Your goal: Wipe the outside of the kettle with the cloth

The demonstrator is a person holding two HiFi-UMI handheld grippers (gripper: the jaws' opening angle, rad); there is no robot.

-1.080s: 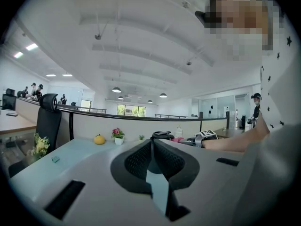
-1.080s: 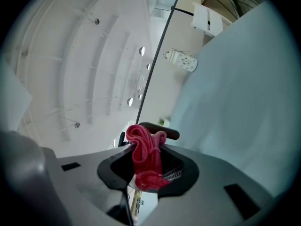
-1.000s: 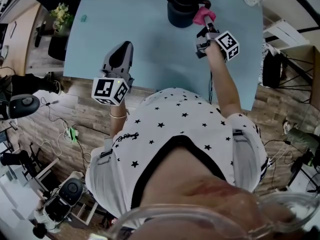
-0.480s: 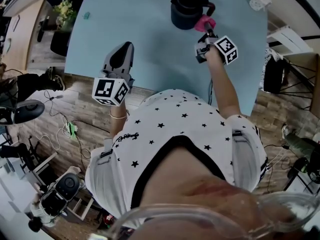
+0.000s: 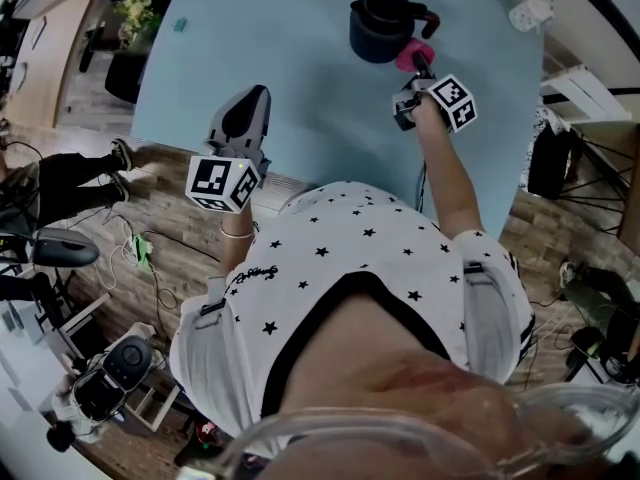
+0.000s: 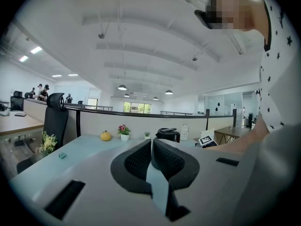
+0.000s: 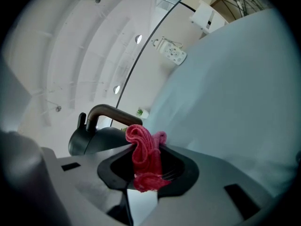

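A dark kettle (image 5: 383,25) with a curved handle stands at the far side of the pale blue table (image 5: 290,68). My right gripper (image 5: 417,65) is shut on a pink cloth (image 5: 411,55), which sits by the kettle's handle side. In the right gripper view the cloth (image 7: 145,159) is bunched between the jaws, and the kettle (image 7: 96,136) is just beyond them. My left gripper (image 5: 243,114) hovers over the table's near edge, far from the kettle, shut on nothing. The left gripper view shows the kettle (image 6: 168,134) in the distance.
A white power strip (image 5: 531,12) lies at the table's far right corner. A small green object (image 5: 180,24) sits near the far left edge. An orange fruit (image 6: 106,135) and a small flower pot (image 6: 124,132) stand at the table's far side.
The right gripper with the cloth has dropped from beside the kettle's handle top to its lower side. The left gripper has stayed put.
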